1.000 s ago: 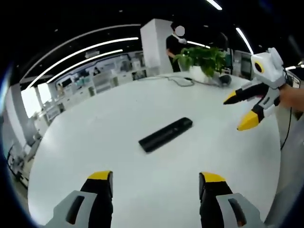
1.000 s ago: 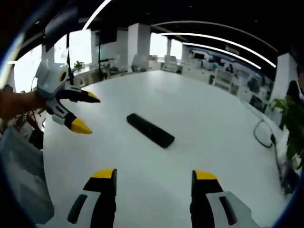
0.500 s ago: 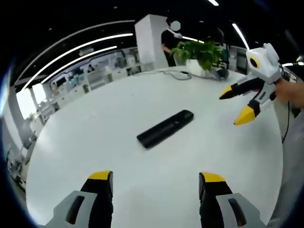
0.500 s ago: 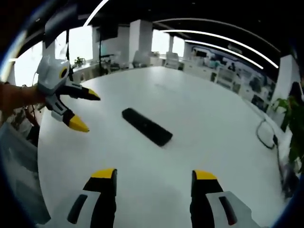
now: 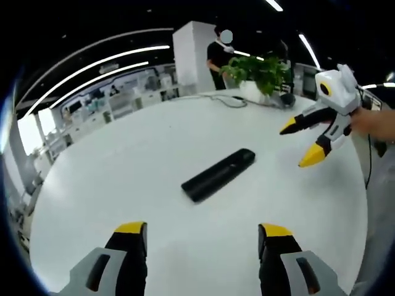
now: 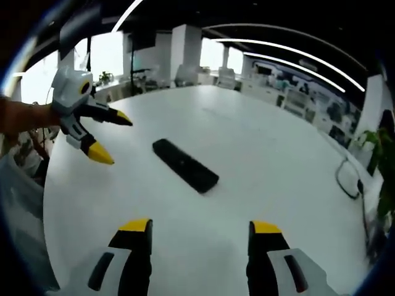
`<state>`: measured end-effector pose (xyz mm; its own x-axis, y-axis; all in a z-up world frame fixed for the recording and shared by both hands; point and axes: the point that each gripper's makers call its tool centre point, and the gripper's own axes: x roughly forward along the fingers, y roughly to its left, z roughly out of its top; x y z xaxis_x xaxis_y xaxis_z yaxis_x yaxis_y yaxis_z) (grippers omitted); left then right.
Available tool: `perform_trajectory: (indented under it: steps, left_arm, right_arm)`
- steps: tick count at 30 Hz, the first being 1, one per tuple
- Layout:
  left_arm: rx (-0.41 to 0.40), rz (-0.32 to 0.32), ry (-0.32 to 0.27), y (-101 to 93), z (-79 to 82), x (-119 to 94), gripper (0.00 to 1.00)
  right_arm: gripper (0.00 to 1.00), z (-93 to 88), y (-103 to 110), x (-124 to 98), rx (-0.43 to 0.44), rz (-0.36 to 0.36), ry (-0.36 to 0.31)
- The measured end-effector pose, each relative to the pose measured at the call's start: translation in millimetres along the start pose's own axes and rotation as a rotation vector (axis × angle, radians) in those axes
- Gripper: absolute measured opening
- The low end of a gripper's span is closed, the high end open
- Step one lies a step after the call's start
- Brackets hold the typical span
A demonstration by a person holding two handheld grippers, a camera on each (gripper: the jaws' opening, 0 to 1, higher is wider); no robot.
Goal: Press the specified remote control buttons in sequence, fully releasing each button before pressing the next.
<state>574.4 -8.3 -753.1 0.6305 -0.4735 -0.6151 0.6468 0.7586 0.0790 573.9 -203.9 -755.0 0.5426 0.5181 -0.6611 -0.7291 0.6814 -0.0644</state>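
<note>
Two grippers hover above a round white table (image 5: 123,160), jaws spread wide, gripping nothing. The black remote (image 5: 218,174) lies flat mid-table, between the left gripper (image 5: 200,233) and the right gripper (image 6: 196,230), apart from both

Left claw (image 5: 202,237) and right claw (image 6: 197,234), both agape, empty.

black remote control (image 5: 218,174) (image 6: 185,165) lies flat and diagonal on the white table, untouched.
</note>
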Motion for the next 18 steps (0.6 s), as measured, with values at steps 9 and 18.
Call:
perform_trajectory:
  steps: [9,18]
  left_arm:
    - [0.007,-0.015,0.005,6.9,1.2,9,0.74]
    - [0.029,-0.045,0.015,3.1,2.2,15,0.73]
  right_arm:
    - [0.60,-0.3,-5,9,-0.009,0.011,0.008]
    - [0.60,-2.1,-8,15,-0.028,0.032,0.016]
